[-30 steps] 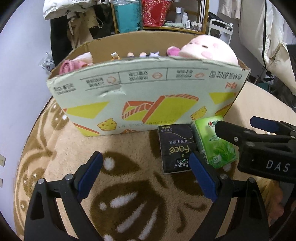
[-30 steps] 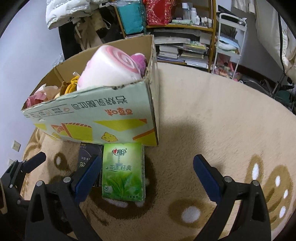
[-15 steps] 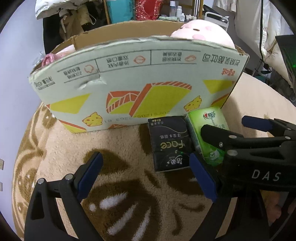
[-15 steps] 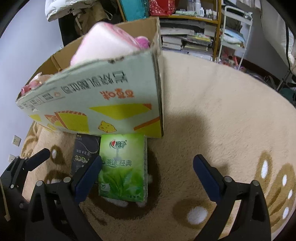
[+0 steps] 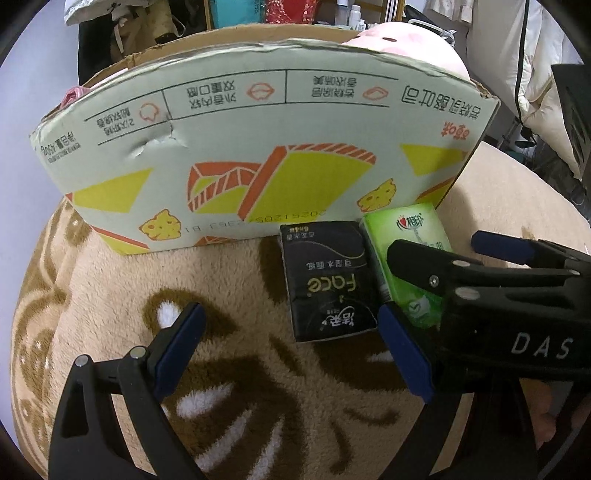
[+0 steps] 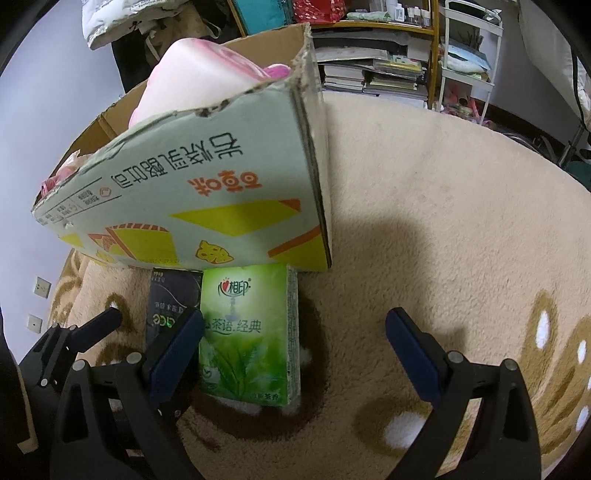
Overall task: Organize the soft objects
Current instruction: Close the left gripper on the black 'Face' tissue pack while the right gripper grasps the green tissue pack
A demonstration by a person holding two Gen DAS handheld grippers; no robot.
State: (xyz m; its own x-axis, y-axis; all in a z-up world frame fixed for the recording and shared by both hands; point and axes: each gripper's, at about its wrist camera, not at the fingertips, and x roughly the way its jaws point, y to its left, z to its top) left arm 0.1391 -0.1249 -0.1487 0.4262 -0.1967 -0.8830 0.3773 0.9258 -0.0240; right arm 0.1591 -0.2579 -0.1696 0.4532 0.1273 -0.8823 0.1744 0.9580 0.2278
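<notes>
A black tissue pack (image 5: pixel 327 280) and a green tissue pack (image 6: pixel 249 336) lie side by side on the rug against a cardboard box (image 5: pixel 258 155). The box holds a pink plush (image 6: pixel 199 81) and other soft toys. My left gripper (image 5: pixel 291 350) is open and empty, low over the rug, with the black pack just ahead of its right finger. My right gripper (image 6: pixel 293 350) is open and empty, the green pack lying between its fingers close to the left one. The green pack (image 5: pixel 410 236) is partly hidden by the right gripper in the left wrist view.
A beige rug with brown prints (image 6: pixel 443 221) covers the floor. A bookshelf with books (image 6: pixel 373 70) and a white rack (image 6: pixel 469 55) stand behind the rug. Clothes (image 5: pixel 122 33) hang behind the box.
Both grippers have moved forward and down toward the tissue packs and the box. The right gripper now straddles the green pack. Both stay open.
</notes>
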